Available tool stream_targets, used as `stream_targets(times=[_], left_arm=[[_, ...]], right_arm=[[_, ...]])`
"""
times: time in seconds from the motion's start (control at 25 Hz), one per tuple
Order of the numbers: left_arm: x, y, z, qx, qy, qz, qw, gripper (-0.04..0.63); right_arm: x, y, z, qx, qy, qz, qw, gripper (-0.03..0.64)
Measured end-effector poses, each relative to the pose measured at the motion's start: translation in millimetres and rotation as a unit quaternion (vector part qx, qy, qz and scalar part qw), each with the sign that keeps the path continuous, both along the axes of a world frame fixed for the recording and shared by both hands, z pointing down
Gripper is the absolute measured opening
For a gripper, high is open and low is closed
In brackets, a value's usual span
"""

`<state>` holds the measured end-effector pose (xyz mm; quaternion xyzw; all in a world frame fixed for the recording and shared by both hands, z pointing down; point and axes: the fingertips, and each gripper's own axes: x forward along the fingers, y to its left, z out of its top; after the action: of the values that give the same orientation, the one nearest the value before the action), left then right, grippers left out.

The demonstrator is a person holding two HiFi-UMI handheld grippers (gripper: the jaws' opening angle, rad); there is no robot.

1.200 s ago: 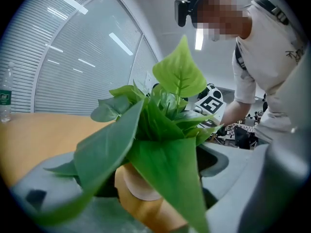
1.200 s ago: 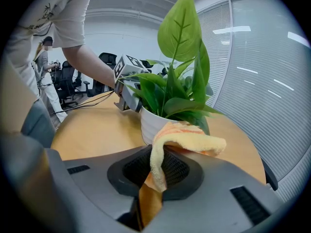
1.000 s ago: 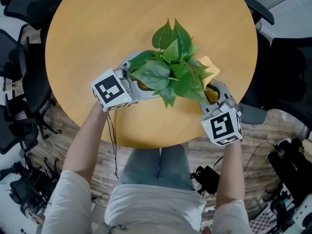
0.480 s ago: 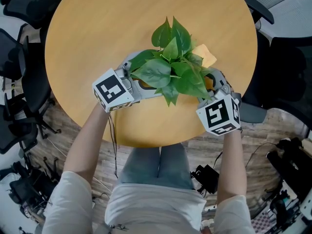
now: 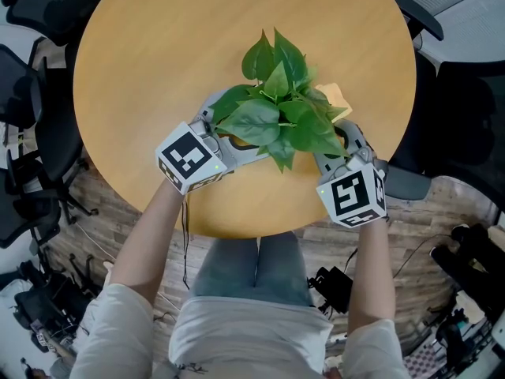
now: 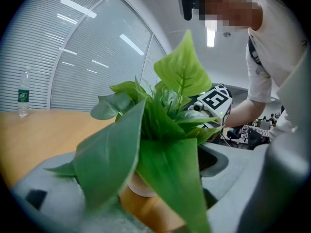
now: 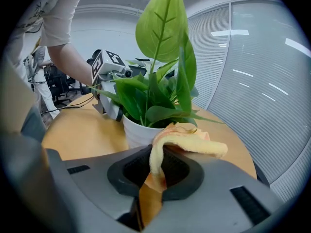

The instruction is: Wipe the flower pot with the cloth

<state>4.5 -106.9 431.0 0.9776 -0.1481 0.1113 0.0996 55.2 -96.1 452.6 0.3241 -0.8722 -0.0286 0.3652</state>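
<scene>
Right tool (image 7: 153,178) is clamped on the yellow cloth (image 7: 187,140), just beside the white flower pot (image 7: 138,132) on the table (image 5: 173,46). Left tool (image 6: 150,193) has its jaws apart around the pot. Best to press the cloth flat on the pot wall and sweep round while the left tool steadies it, keeping clear of the leaves (image 5: 276,117).

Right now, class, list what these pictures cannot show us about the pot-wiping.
Head view: leaves hide nearly all of the flower pot.
Left gripper view: leaves cover where the left gripper tongs meet the pot; grip unclear.
Right gripper view: the cloth hides its own contact with the pot.
Bottle label: too small.
</scene>
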Motion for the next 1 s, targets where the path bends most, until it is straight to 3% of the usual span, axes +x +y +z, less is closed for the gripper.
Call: stream_targets(times=[0.6,1.0], left_arm=[[9,1,5,-0.012,-0.010,-0.116,0.9931,0.472],[4,-3,5,-0.026,-0.022,-0.200,0.9792,0.471]], right_arm=[[7,14,2,0.001,-0.005,0.002,1.000,0.046],[-3,23,1,-0.004,-0.007,-0.008,1.000,0.045]])
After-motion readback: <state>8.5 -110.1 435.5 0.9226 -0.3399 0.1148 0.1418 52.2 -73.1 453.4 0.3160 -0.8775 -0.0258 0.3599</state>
